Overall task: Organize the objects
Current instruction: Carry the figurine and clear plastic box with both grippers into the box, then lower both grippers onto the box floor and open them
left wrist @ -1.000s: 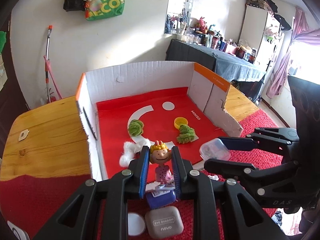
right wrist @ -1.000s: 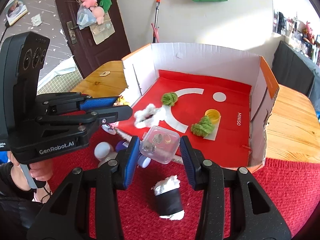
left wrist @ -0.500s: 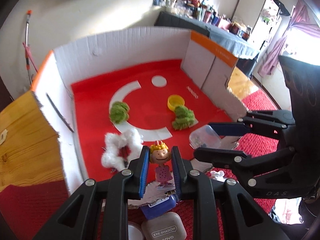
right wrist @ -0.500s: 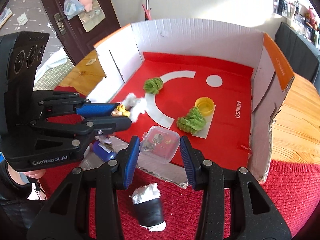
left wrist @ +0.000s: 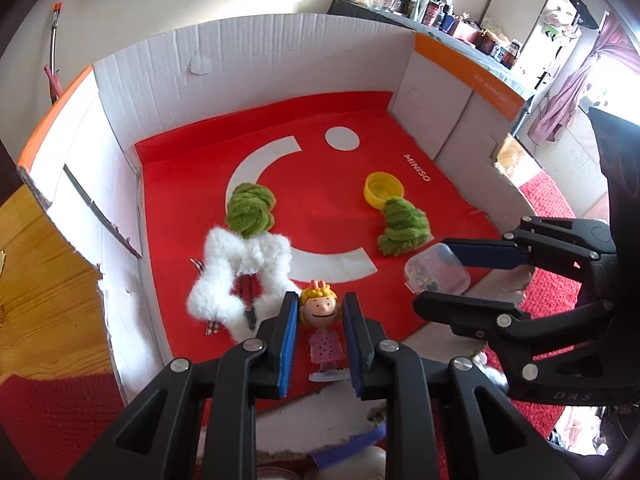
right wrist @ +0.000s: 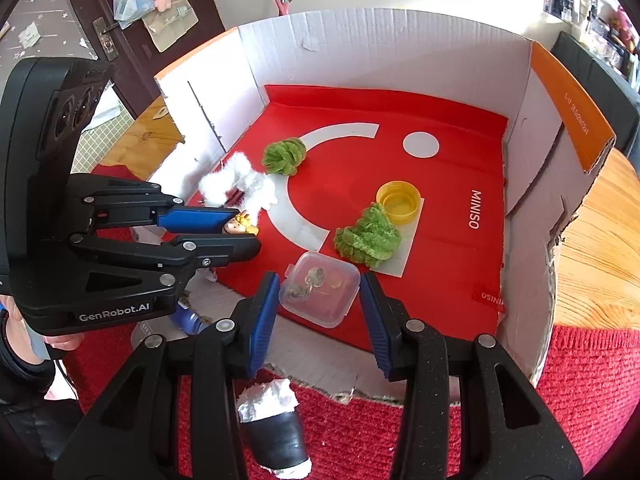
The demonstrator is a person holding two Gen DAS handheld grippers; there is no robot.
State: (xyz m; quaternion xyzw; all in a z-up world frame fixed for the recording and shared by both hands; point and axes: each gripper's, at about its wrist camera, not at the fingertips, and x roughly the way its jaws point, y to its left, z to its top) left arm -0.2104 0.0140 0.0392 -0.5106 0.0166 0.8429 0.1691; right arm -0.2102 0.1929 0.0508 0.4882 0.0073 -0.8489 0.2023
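I am holding two grippers over one open cardboard box (left wrist: pixel 248 52), both angled down toward its red floor.

My left gripper (left wrist: pixel 320 320) is squeezing one small figurine (left wrist: pixel 322 320), a yellow-haired doll in a pink dotted dress. Its two blue pads are pressing on the doll's sides, nearly as close together as they go, and the doll is standing upright between them with its base over the near edge of the red floor. Just left of this gripper's tips, one white fluffy ring (left wrist: pixel 240 276) is lying on the floor. Beyond the ring, one green tuft (left wrist: pixel 250 210) is resting on the white arc printed on the floor.

Ahead and to the right of the left gripper, a second green tuft (left wrist: pixel 402 226) is lying, with one yellow cap (left wrist: pixel 383 192) touching its far side. So I am counting two green tufts, one ring and one cap inside the box.

My right gripper (right wrist: pixel 320 296) is gripping one clear lidded tub (right wrist: pixel 320 294) with small bits inside. Its jaws are standing a moderate way apart, each blue pad against a side of the tub, and the tub is hanging just above the near part of the floor, in front of the second tuft.

Below the right gripper, outside the box, one black roll (right wrist: pixel 276 436) stuffed with white is lying on the red cloth (right wrist: pixel 580 380).
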